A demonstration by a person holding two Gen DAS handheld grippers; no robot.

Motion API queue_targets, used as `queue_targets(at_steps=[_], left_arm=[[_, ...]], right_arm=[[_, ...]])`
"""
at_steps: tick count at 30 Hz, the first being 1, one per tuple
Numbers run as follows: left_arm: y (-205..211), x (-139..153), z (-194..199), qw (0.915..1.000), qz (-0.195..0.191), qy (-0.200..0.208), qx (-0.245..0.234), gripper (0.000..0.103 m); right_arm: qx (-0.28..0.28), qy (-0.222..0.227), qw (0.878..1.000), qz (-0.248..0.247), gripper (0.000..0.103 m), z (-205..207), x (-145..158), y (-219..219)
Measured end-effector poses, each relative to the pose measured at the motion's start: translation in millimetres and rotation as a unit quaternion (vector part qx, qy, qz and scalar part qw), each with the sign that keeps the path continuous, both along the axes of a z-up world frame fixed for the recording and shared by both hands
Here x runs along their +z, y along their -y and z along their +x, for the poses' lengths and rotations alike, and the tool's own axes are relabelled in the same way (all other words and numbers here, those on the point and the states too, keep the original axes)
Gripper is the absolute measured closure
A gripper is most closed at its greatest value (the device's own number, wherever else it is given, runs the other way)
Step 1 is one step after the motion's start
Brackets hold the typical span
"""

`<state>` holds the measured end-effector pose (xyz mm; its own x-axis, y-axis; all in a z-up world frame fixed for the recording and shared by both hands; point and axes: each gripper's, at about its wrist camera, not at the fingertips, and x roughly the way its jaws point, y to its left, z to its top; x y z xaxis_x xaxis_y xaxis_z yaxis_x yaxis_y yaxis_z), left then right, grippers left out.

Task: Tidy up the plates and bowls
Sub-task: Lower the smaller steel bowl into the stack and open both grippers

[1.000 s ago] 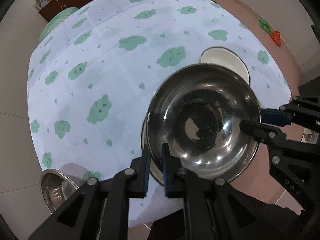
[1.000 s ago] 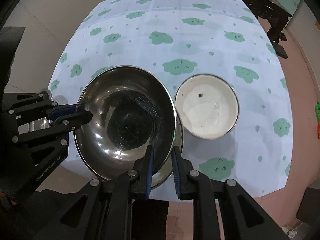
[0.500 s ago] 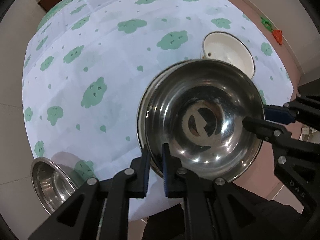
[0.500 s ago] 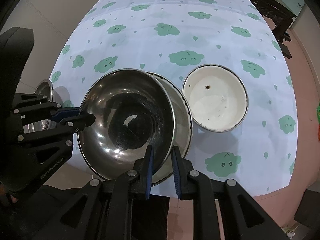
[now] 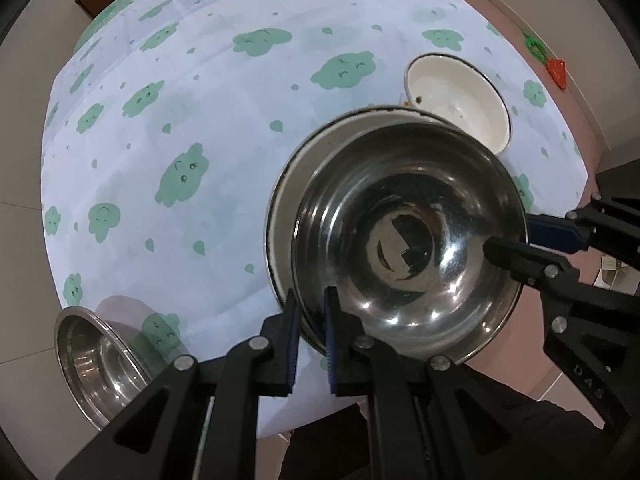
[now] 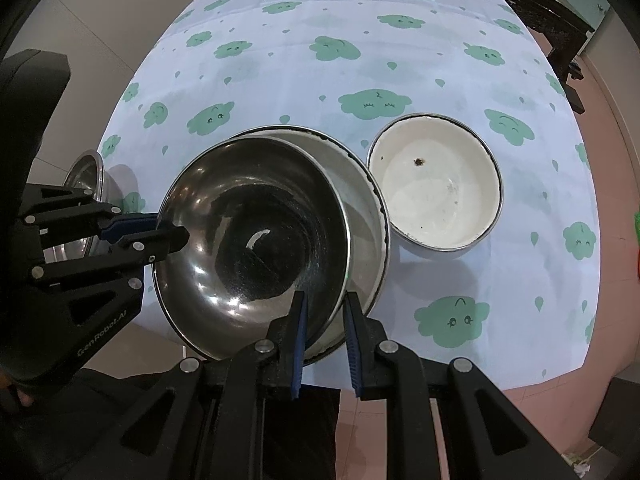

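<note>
Both the left hand-held gripper (image 5: 310, 334) and the right hand-held gripper (image 6: 325, 330) pinch opposite rims of the steel bowl (image 5: 408, 240), held tilted just above the enamel basin (image 6: 360, 200). Released unevenly, it could tip, jam askew or slide off the worktop (image 6: 400, 80) edge. Only the right view shows the cream bowl (image 6: 434, 184) whole, beside the basin; the left view shows the spare steel bowl (image 5: 96, 356) better.

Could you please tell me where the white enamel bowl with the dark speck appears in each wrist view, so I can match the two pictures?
Left wrist view: the white enamel bowl sits upper right, just beyond the held steel bowl.
Right wrist view: the white enamel bowl sits right of centre, beside the held steel bowl.
Shared landmark: the cloud-print tablecloth.
</note>
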<state>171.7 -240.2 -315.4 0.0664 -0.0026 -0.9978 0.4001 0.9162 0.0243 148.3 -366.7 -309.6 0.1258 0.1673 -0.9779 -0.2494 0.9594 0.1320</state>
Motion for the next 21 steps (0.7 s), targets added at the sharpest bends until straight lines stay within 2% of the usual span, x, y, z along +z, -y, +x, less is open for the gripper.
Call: queue_targets(at_steps=[21], left_arm=[[-5.2,-9.4,5.9,0.9999,-0.009,-0.007,0.004,0.095]], right_arm=[[0.0,-0.003,1.0,-0.004,0.083,0.9,-4.5,0.6]])
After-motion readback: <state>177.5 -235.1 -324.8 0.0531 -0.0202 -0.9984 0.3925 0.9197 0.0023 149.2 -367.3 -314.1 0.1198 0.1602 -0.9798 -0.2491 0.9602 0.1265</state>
